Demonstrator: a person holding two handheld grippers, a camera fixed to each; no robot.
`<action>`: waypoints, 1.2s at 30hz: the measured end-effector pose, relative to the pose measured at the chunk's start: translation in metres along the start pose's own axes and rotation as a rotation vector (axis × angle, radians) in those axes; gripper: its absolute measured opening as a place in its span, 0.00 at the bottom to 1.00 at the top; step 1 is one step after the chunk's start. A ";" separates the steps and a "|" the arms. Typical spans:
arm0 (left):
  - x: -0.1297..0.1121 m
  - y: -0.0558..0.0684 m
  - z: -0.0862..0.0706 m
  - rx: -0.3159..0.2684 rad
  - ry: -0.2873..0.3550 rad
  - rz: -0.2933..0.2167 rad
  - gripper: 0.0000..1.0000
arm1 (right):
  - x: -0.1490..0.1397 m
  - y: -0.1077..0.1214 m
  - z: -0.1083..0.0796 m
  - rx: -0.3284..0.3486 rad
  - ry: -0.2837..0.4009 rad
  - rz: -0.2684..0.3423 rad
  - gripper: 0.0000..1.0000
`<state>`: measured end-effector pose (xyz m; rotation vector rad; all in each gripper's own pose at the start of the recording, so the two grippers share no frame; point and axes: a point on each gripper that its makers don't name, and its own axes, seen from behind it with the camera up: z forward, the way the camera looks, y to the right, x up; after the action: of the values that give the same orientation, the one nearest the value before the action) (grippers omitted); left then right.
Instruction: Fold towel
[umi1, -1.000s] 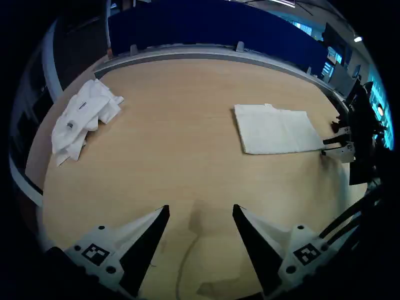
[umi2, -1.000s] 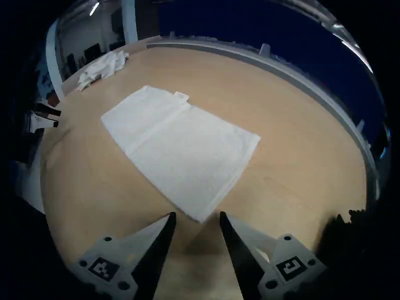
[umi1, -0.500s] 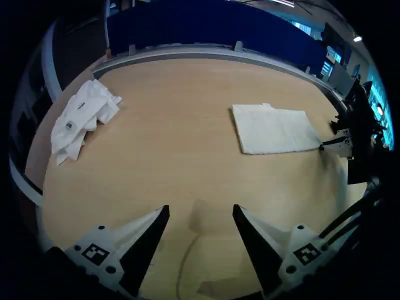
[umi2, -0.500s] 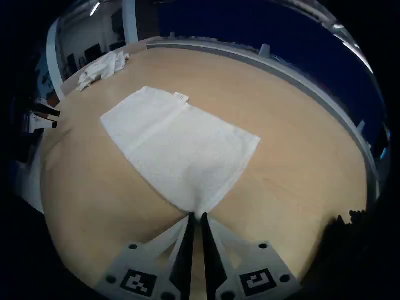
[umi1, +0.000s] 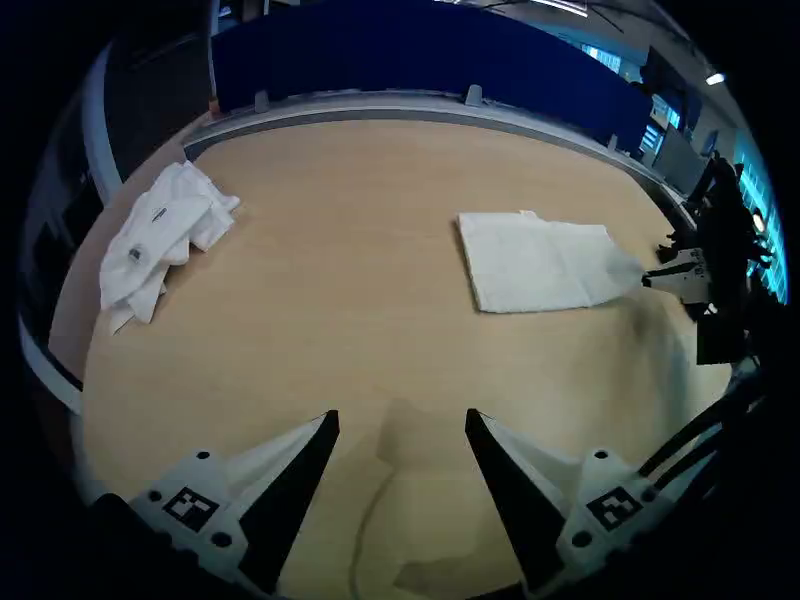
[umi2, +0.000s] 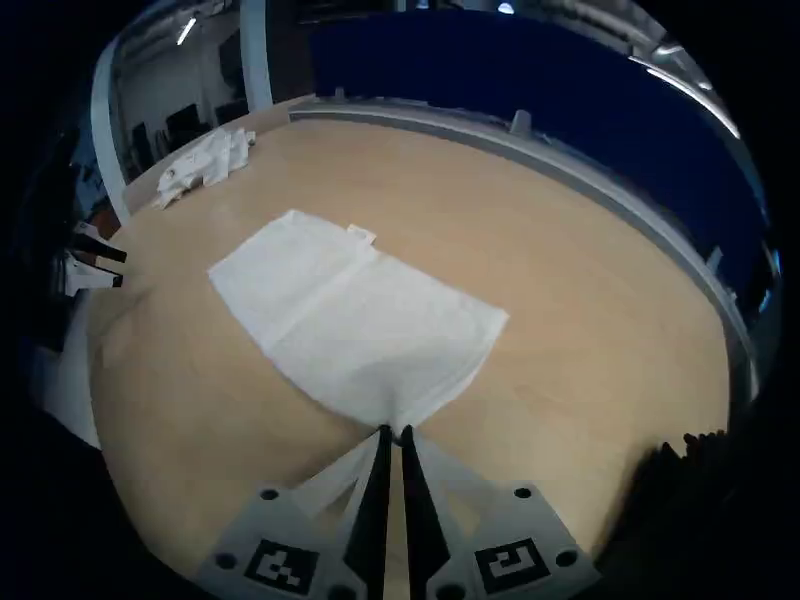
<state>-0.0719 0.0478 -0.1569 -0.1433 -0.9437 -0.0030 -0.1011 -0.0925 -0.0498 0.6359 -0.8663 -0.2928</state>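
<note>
A white towel (umi2: 350, 325) lies folded on the wooden table (umi2: 560, 290). In the right gripper view my right gripper (umi2: 392, 437) is shut on the towel's near corner, which is raised a little off the table. In the left gripper view the same towel (umi1: 535, 260) lies at the right of the table, with the right gripper (umi1: 648, 280) pinching its lifted right corner. My left gripper (umi1: 400, 420) stands open above bare table near the front edge, well apart from the towel.
A crumpled white cloth (umi1: 155, 235) lies at the far left of the table, also seen as the crumpled cloth (umi2: 205, 158) in the right gripper view. A blue partition (umi1: 420, 50) runs along the table's far edge. A person's dark sleeve (umi1: 725, 240) is at the right.
My right gripper closed on the towel's near corner, then lifted it slightly, pulling that corner up. The left gripper has stayed open in place.
</note>
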 end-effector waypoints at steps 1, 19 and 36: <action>0.001 0.001 0.000 -0.001 0.001 0.000 0.94 | 0.004 0.000 -0.001 0.000 0.007 -0.002 0.08; 0.010 0.001 -0.008 -0.010 0.044 -0.025 0.94 | 0.085 -0.016 -0.017 0.014 0.099 -0.097 0.07; 0.012 0.004 -0.016 -0.019 0.080 -0.056 0.94 | 0.166 -0.097 0.007 0.116 0.184 -0.212 0.07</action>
<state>-0.0512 0.0501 -0.1566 -0.1335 -0.8676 -0.0690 -0.0017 -0.2512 -0.0048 0.8515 -0.6427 -0.3705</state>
